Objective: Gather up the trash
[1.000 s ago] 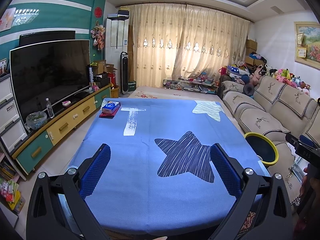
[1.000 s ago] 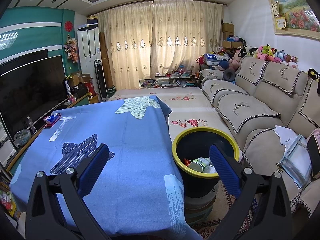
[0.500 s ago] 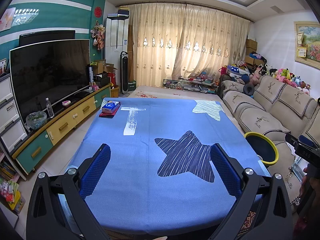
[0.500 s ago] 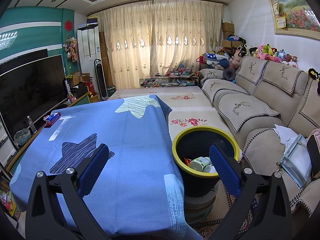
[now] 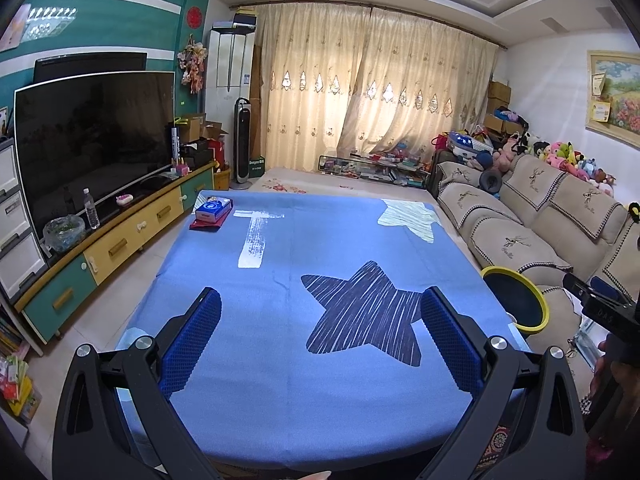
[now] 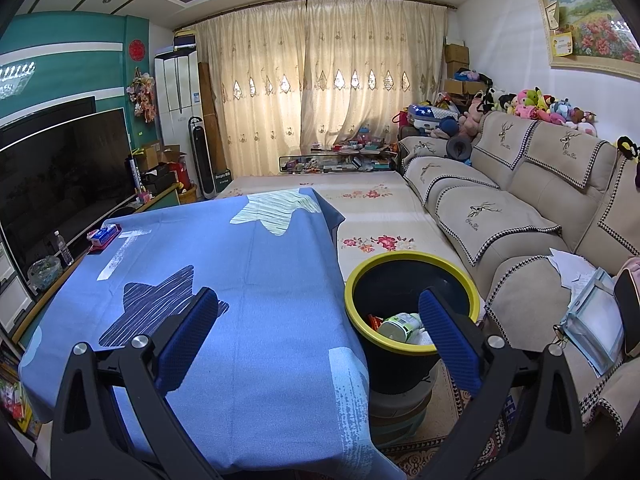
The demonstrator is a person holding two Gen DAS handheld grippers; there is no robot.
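A black trash bin with a yellow rim (image 6: 412, 276) stands on the floor at the table's right side; it holds a white-green container (image 6: 400, 325) and other scraps. It also shows in the left wrist view (image 5: 514, 300). My left gripper (image 5: 320, 320) is open and empty above the blue star-patterned tablecloth (image 5: 280, 280). My right gripper (image 6: 318, 320) is open and empty, over the table's right edge beside the bin. A blue box on a red pad (image 5: 213, 209) lies at the table's far left corner.
A beige sofa (image 6: 520, 216) runs along the right, with papers and a clear pouch (image 6: 596, 316) on its near seat. A TV (image 5: 92, 136) stands on a low cabinet (image 5: 120, 236) at the left. A cluttered glass table (image 5: 372, 166) stands by the curtains.
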